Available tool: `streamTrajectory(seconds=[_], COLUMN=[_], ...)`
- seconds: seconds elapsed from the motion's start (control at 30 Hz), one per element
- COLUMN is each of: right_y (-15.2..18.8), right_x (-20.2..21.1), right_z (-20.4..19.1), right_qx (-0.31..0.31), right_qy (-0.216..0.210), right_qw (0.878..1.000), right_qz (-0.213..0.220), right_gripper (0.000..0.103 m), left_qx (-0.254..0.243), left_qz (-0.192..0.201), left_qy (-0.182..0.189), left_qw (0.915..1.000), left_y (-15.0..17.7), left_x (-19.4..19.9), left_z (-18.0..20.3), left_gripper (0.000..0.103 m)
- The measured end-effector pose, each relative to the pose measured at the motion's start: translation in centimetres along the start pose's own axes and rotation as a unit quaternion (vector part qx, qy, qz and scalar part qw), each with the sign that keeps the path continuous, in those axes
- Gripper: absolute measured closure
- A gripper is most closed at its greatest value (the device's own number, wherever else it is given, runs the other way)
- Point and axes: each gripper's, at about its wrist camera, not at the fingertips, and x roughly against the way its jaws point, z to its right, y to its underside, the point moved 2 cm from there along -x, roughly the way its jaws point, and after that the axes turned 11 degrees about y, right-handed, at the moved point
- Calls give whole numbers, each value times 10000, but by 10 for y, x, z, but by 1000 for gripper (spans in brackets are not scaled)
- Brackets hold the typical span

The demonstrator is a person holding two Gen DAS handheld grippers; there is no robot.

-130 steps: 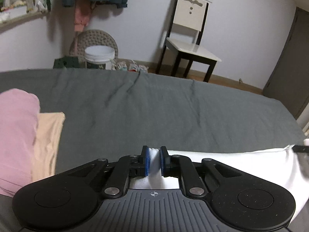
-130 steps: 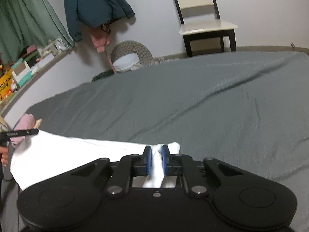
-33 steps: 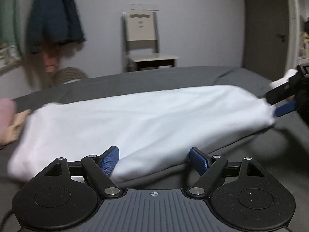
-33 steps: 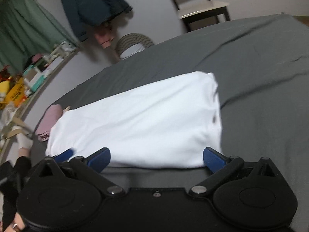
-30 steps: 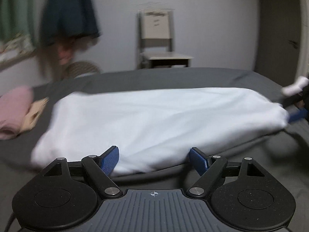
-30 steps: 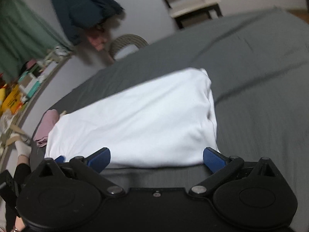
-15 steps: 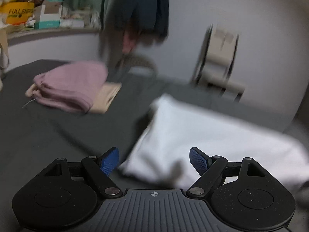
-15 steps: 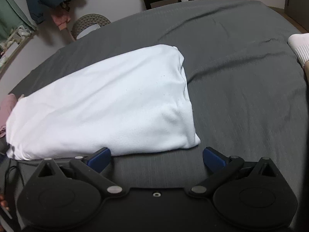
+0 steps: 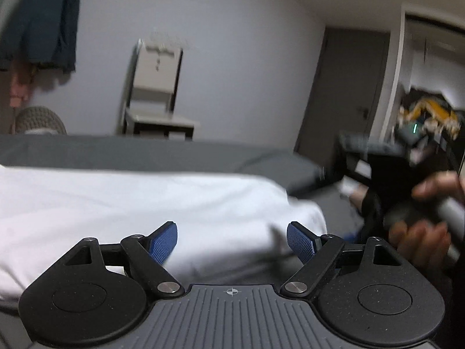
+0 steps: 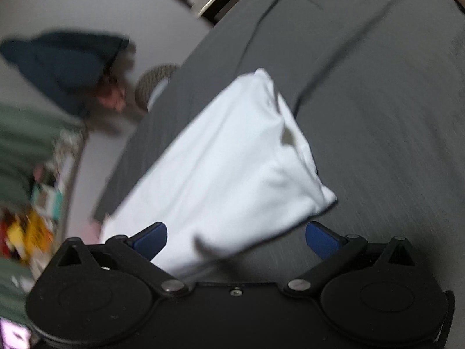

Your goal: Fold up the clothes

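A folded white garment [image 9: 139, 203] lies as a long strip on the grey bed sheet [image 9: 145, 152]. My left gripper [image 9: 232, 240] is open just in front of the strip's near edge, near its right end, with nothing between the blue pads. In the right wrist view the white garment [image 10: 226, 157] runs up and away across the grey sheet [image 10: 377, 110], and my right gripper [image 10: 236, 240] hangs open over its near end, holding nothing. Both views are blurred by motion.
A chair [image 9: 157, 99] stands by the far wall, a dark jacket [image 9: 40, 26] hangs at the left, and a door [image 9: 345, 96] is at the right. A person's hand [image 9: 421, 232] holds the other gripper at the right edge. Shelves with clutter [image 10: 35, 203] line the left.
Both grippers let go of the white garment seconds ago and stay open. In the last half second the left camera swung right toward the strip's right end; the right camera tilted and moved closer.
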Motion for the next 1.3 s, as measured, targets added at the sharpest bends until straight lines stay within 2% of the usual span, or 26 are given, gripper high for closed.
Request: streamTrajectory(seconds=[0.13,0.2,0.3,0.37,0.4,0.47,0.53,0.6,0.63,0.67,0.77,0.83,0.9,0.97,1.0,1.07,1.13,1.23,1.3], right_y=[-5,-6,-5,-4,-1,6,10,10,8,6,1,-2,-3,-2,-1,3,5,5,4], right_x=[-3,-8,-14,-19,-21,-23,-24,-24,-24,-24,-25,-28,-29,-29,-27,-23,-18,-7,-1], right_z=[12,13,5,-3,-7,-11,-14,-15,-16,-14,-9,-9,-11,-11,-12,-14,-21,-39,-56], right_qx=[-776,-971,-1107,-1204,-1281,-1412,-1484,-1696,-1829,-1961,-2321,-2455,-2408,-2391,-2324,-2188,-1911,-1231,-744], right_qy=[-260,-308,-247,-133,-130,-57,143,246,292,312,329,317,482,568,541,488,424,400,437], right_qw=[9966,9948,9935,9926,9916,9899,9886,9846,9819,9789,9694,9660,9657,9647,9658,9678,9716,9776,9787], right_qz=[52,69,74,-58,-133,-96,199,331,390,477,733,750,842,946,1012,1146,1331,1658,1862], right_gripper=[1,1,1,1,0,0,0,0,0,0,2,12,47,60,71,81,86,88,89], left_qx=[121,109,72,215,266,218,101,101,31,55,482,706,693,578,527,505,654,874,1004], left_qz=[-435,-571,-634,-397,-274,-59,-321,-660,-678,-707,-453,-253,-209,-245,-242,-179,-75,52,250], left_qy=[-86,-57,-147,-291,-398,-839,-1210,-1195,-1159,-1132,-1009,-852,-732,-646,-596,-472,-341,-254,-329], left_qw=[9989,9983,9979,9986,9985,9962,9921,9906,9909,9910,9927,9935,9947,9959,9965,9974,9972,9958,9941], left_y=[5,4,3,2,2,0,2,7,9,9,8,9,10,13,16,18,17,13,7], left_x=[-16,-18,-17,-6,-1,10,6,-4,-5,-6,-1,6,10,11,12,20,23,31,43], left_z=[0,1,7,12,14,17,16,11,12,13,7,2,1,3,3,1,-4,-15,-22], left_gripper=[16,10,9,9,9,9,9,7,0,0,0,0,0,0,0,0,0,0,0])
